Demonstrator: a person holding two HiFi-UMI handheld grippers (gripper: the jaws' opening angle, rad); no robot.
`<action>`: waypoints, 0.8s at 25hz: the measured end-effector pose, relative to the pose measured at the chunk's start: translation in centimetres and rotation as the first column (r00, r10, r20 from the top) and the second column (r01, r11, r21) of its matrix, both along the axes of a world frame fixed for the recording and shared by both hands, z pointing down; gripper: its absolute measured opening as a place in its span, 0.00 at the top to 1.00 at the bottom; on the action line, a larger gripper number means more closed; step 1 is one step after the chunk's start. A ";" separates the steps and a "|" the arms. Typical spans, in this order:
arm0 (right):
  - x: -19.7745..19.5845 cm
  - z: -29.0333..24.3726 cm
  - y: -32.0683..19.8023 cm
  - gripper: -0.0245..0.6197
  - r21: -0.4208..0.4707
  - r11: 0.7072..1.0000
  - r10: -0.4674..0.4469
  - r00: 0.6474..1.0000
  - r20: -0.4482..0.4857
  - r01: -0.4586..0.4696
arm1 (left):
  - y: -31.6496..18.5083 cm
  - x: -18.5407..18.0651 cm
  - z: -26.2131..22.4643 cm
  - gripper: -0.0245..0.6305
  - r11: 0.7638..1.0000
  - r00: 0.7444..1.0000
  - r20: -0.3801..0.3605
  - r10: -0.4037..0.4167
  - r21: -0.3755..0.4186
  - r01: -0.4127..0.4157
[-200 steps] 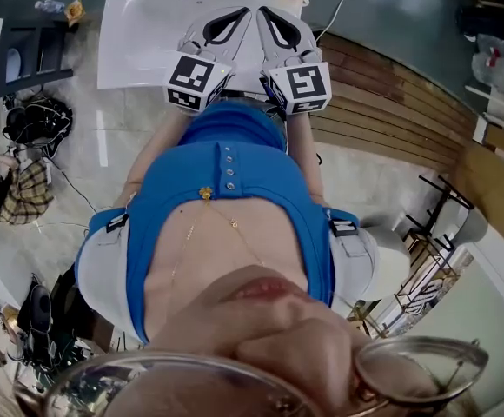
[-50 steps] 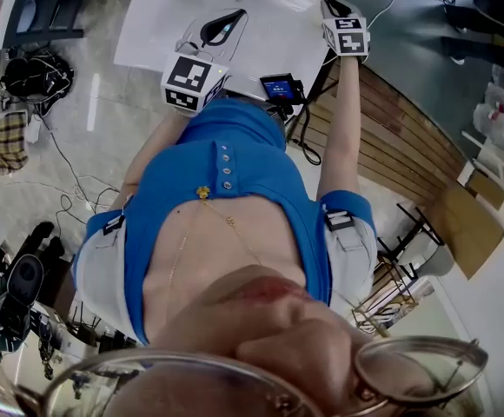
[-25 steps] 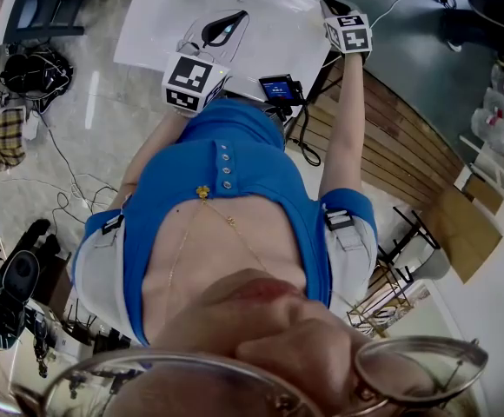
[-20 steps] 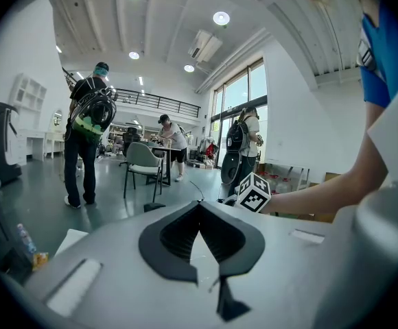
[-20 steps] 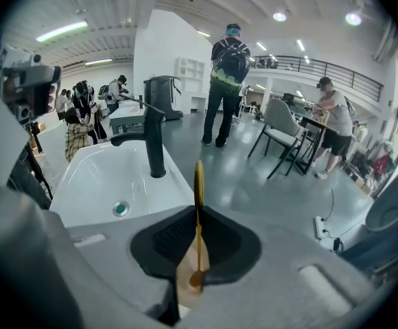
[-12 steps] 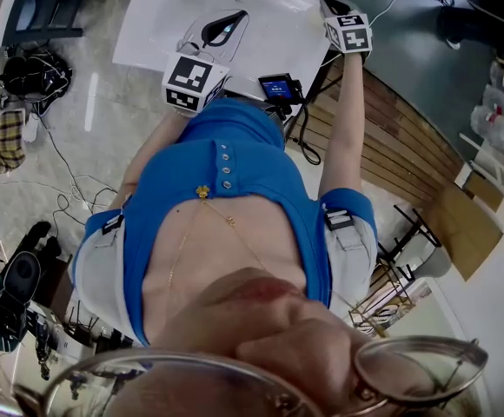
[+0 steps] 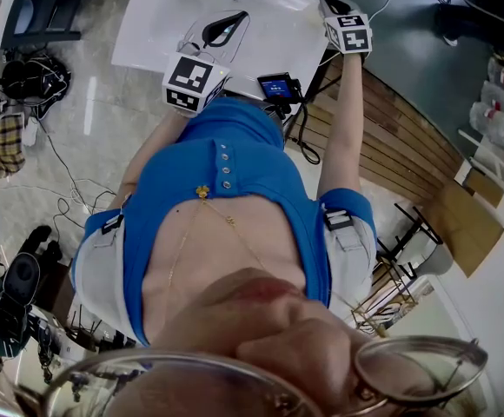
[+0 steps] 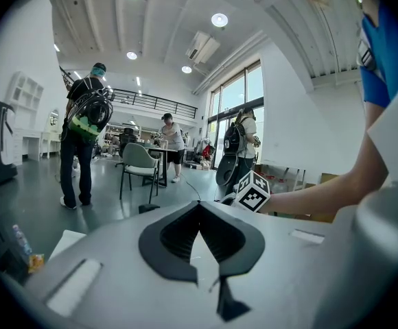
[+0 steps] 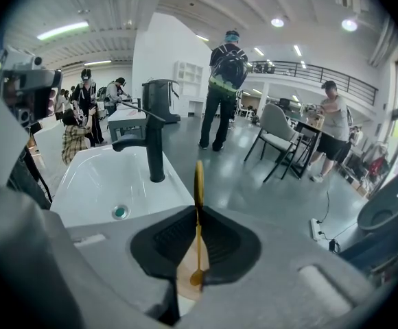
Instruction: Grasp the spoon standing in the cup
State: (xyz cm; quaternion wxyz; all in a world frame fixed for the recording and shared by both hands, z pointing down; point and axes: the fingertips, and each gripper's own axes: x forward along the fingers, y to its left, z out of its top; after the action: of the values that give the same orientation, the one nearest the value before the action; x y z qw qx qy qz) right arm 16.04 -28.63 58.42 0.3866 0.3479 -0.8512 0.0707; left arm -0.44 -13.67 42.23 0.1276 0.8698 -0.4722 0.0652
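A thin yellow spoon (image 9: 198,184) stands upright between the jaws of my right gripper (image 9: 198,210), which is shut on it. Its lower end dips into a tan cup (image 9: 187,281), glimpsed through the gap under the jaws. In the head view my right gripper (image 7: 337,9) is stretched out at the far right corner of the white basin (image 7: 165,20); cup and spoon are hidden there. My left gripper (image 7: 237,17) hovers over the basin's near side, and in its own view the left gripper (image 8: 200,205) is shut on nothing.
A black faucet (image 9: 151,149) and a drain (image 9: 119,212) lie left of the cup. A small screen device (image 7: 278,87) hangs at the basin's near edge. Wooden slats (image 7: 408,137) lie to the right. Several people (image 9: 223,94), chairs and tables are further off.
Since eight seconds ago my right gripper has left the left one and reached out to the basin's far right corner. Over the last second both grippers have hardly moved.
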 end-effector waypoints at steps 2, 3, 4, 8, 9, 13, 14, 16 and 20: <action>0.1 -0.3 0.1 0.93 0.007 1.000 0.003 1.000 0.006 -0.004 | 0.2 0.2 -0.1 0.96 1.000 1.000 0.000 0.006 0.002 -0.006; 0.1 -0.5 0.1 0.93 0.011 1.000 0.005 1.000 0.008 -0.005 | 0.2 0.3 -0.1 0.96 1.000 1.000 0.000 0.009 0.002 -0.009; 0.1 -0.7 0.1 0.93 0.014 1.000 0.006 1.000 0.011 -0.006 | 0.3 0.3 -0.1 0.96 1.000 1.000 -0.001 0.012 0.001 -0.012; 0.1 -1.4 0.1 0.93 0.027 1.000 0.011 1.000 0.019 -0.011 | 0.2 0.5 -0.3 0.96 1.000 1.000 -0.004 0.020 0.003 -0.020; 0.1 -1.6 0.1 0.93 0.031 0.999 0.013 1.000 0.021 -0.013 | 0.3 0.5 -0.3 0.96 1.000 1.000 -0.004 0.022 0.004 -0.022; 0.2 -2.4 0.2 0.93 0.052 0.998 0.023 0.999 0.030 -0.024 | 0.5 0.6 -0.4 0.96 1.000 1.000 -0.007 0.029 0.006 -0.029; 0.2 -2.6 0.2 0.93 0.057 0.998 0.024 0.999 0.033 -0.026 | 0.5 0.6 -0.5 0.96 1.000 1.000 -0.007 0.029 0.007 -0.029; 0.2 -2.9 0.3 0.93 0.067 0.997 0.027 0.999 0.041 -0.030 | 0.5 0.5 -0.8 0.96 1.000 1.000 -0.008 0.024 0.008 -0.024; 0.1 -3.6 0.2 0.93 0.081 0.996 0.032 0.998 0.052 -0.037 | 0.5 0.6 -0.5 0.96 0.999 0.999 -0.015 0.044 0.004 -0.044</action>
State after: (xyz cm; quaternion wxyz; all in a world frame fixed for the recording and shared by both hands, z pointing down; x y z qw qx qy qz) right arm 16.10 -28.46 54.78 0.3490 0.3763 -0.8568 0.0510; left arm 0.20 -13.14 41.70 0.1282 0.8807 -0.4519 0.0607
